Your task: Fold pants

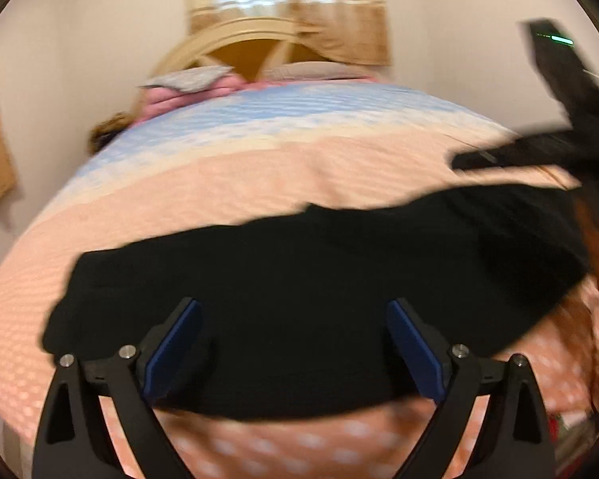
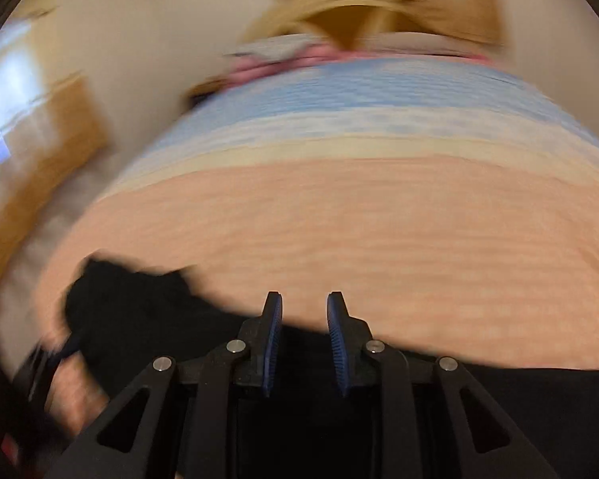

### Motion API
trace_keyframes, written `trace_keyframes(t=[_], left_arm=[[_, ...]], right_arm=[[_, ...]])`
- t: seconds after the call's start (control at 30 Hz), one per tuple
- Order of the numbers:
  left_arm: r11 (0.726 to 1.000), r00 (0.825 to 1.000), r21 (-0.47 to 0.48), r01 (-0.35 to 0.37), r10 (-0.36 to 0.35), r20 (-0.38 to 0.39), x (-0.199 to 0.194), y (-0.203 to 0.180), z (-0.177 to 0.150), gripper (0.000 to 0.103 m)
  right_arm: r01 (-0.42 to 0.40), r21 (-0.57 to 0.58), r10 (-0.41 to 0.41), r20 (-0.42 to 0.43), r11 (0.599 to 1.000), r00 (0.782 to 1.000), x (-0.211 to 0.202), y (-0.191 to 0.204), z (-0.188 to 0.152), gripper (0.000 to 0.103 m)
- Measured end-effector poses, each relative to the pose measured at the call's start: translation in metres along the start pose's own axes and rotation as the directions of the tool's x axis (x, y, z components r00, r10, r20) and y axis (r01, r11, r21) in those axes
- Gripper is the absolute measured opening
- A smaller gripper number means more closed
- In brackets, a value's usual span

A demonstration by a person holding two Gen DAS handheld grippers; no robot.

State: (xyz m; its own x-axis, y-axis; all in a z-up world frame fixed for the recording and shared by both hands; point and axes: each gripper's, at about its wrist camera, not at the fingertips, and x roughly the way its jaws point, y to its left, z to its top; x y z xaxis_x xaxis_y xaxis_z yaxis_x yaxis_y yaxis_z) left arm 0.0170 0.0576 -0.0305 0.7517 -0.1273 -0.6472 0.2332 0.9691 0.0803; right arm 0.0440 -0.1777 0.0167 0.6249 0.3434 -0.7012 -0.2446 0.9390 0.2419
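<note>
We see the black pants (image 1: 299, 299) lying across the near edge of the bed (image 1: 259, 167), on its peach end; our left claw (image 1: 293, 343) hangs wide and empty over them, and our right claw (image 2: 304, 343) stands at a narrow gap with nothing plainly between its pads, above the pants' far-right part. To fold well we judge each claw should pinch one edge through both layers and carry it over flat; pillows (image 1: 187, 80) and the headboard (image 1: 235, 36) sit at the far end, well apart, and only motion blur hinders us.
</note>
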Motion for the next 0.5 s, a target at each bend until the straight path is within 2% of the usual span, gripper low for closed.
trace_keyframes(t=[0.07,0.1,0.17,0.2,0.23,0.27,0.33,0.4,0.43,0.5], left_arm=[[0.996,0.998,-0.069,-0.05,0.048,-0.037,0.009,0.02,0.0,0.096],[0.992,0.997,-0.104,-0.067,0.061,-0.057,0.012,0.03,-0.003,0.096],[0.983,0.991,-0.161,-0.087,0.069,-0.11,0.022,0.046,-0.012,0.096],[0.98,0.988,-0.169,-0.104,0.082,-0.129,0.026,0.05,-0.016,0.097],[0.976,0.986,-0.19,-0.11,0.084,-0.141,0.032,0.054,-0.021,0.099],[0.972,0.988,-0.211,-0.1,0.072,-0.134,0.031,0.057,-0.022,0.1],[0.972,0.988,-0.208,-0.105,0.078,-0.135,0.033,0.054,-0.022,0.1],[0.973,0.987,-0.201,-0.117,0.091,-0.135,0.032,0.05,-0.023,0.101],[0.972,0.987,-0.204,-0.113,0.086,-0.136,0.033,0.051,-0.022,0.101],[0.973,0.988,-0.205,-0.103,0.077,-0.13,0.035,0.053,-0.022,0.102]], right_arm=[[-0.094,-0.062,0.091,-0.04,0.994,0.995,0.01,0.026,0.001,0.027],[-0.132,-0.109,0.123,-0.085,0.985,0.989,0.022,0.043,0.003,0.028],[-0.165,-0.182,0.134,-0.175,0.969,0.975,0.043,0.067,-0.005,0.028],[-0.147,-0.222,0.092,-0.239,0.964,0.967,0.059,0.077,-0.013,0.028],[-0.078,-0.252,0.005,-0.278,0.965,0.961,0.08,0.078,-0.019,0.027],[-0.049,-0.232,-0.016,-0.272,0.971,0.962,0.096,0.078,-0.018,0.027],[-0.064,-0.134,0.035,-0.212,0.989,0.977,0.107,0.066,-0.006,0.027],[-0.084,-0.037,0.076,-0.179,0.996,0.981,0.116,0.051,0.006,0.027],[-0.093,0.054,0.101,-0.156,0.994,0.983,0.115,0.037,0.011,0.027],[-0.175,0.196,0.198,-0.105,0.965,0.975,0.105,0.023,0.014,0.028]])
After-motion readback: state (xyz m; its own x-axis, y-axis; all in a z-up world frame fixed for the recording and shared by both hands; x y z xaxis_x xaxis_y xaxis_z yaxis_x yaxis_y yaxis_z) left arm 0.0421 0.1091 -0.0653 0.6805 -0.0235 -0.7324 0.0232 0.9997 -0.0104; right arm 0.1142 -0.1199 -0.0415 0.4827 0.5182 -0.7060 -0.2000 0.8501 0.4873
